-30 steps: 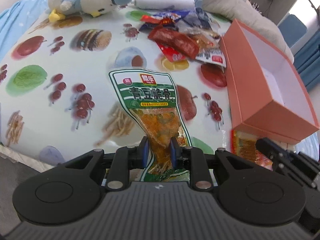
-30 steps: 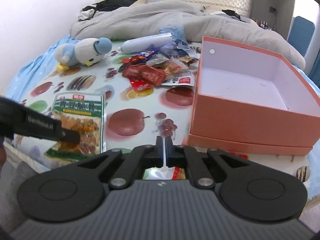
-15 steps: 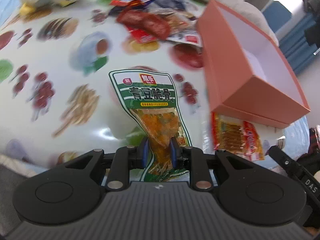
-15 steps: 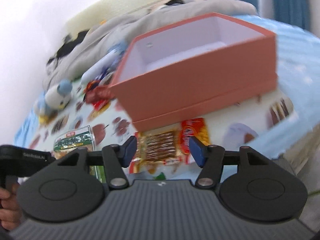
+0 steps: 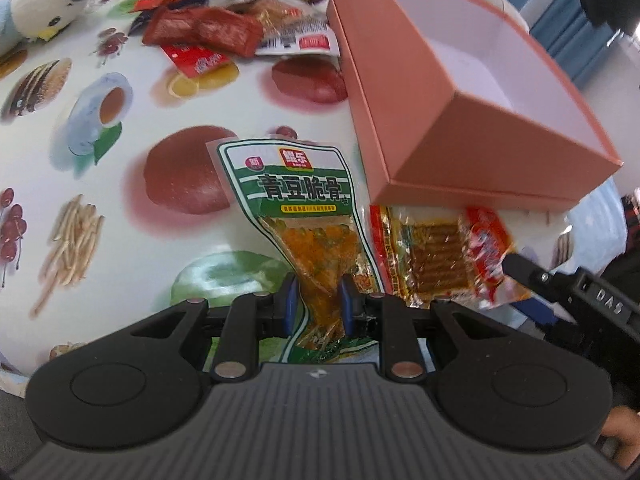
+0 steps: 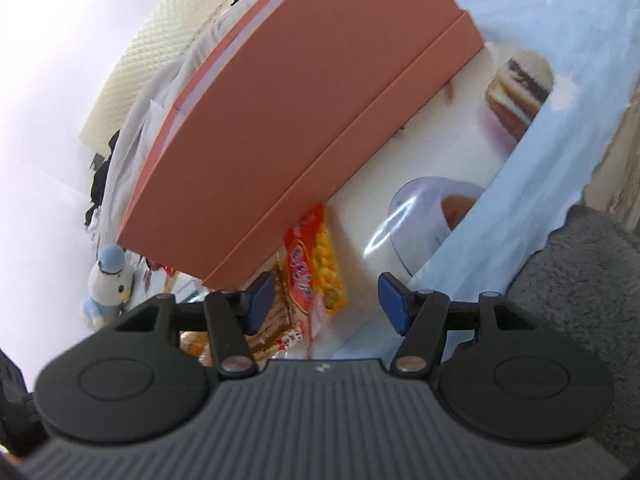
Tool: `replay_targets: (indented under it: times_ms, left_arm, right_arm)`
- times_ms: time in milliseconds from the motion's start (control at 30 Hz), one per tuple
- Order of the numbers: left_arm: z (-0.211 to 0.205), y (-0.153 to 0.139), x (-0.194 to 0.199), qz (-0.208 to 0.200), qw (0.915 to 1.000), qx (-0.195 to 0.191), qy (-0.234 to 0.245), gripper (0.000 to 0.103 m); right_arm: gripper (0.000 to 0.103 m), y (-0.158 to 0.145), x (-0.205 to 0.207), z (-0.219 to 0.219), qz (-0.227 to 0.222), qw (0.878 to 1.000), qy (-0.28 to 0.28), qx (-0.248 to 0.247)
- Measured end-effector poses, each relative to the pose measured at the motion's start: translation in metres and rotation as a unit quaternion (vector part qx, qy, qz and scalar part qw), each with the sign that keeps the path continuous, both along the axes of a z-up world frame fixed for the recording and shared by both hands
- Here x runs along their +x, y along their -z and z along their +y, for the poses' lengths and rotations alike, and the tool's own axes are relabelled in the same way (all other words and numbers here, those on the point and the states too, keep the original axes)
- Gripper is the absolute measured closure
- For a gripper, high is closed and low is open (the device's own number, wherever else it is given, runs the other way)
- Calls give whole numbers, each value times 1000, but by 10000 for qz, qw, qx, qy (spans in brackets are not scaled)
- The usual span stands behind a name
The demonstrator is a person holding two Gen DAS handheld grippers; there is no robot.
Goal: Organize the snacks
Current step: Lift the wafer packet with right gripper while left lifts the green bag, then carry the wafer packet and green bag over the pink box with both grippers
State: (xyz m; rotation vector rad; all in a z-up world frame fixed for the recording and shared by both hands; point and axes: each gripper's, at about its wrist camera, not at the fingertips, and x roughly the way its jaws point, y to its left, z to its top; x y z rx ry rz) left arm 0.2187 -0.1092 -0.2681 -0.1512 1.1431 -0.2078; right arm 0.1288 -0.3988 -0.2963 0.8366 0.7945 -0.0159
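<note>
Beside the box (image 5: 460, 140), the green packet (image 5: 304, 216) apparently points away lengthwise.

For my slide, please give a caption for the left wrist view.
Left gripper clamps green snack packet beside the empty pink box.

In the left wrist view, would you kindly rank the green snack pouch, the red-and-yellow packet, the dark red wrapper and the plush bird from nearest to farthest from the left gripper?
1. Green snack pouch: clamped in the left gripper.
2. Red-and-yellow packet: just right, by the orange box's near corner.
3. Dark red wrapper: in the pile beyond, up left.
4. Plush bird: far top-left corner.
</note>
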Motion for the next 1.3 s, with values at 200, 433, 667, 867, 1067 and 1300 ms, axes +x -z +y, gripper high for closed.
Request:
replay_targets:
  times_ms: [200, 433, 667, 867, 1067, 1300]
  left_arm:
    - [-5, 5, 8, 21, 9999, 119, 97, 78]
    - [-8, 7, 10, 24, 9998, 175, 136, 78]
    - [-6, 7, 9, 20, 9999, 114, 99, 78]
    - [-2, -1, 4, -54, 9999, 85, 43, 78]
    - [7, -17, -9, -205, 9997, 141, -34, 78]
    - [20, -38, -30, -348, 9992, 157, -133, 78]
  right_arm:
    - [43, 8, 7, 6, -214, 9970, -177, 723]
    - [45, 5, 29, 28, -234, 9959, -564, 661]
    - [84, 0, 41, 47, -18, 9950, -961, 286]
    - [93, -15, 31, 51, -84, 9953, -969, 1]
    - [94, -44, 15, 54, -370, 9943, -953, -315]
    - [94, -77, -4, 66, -610, 9893, -997, -872]
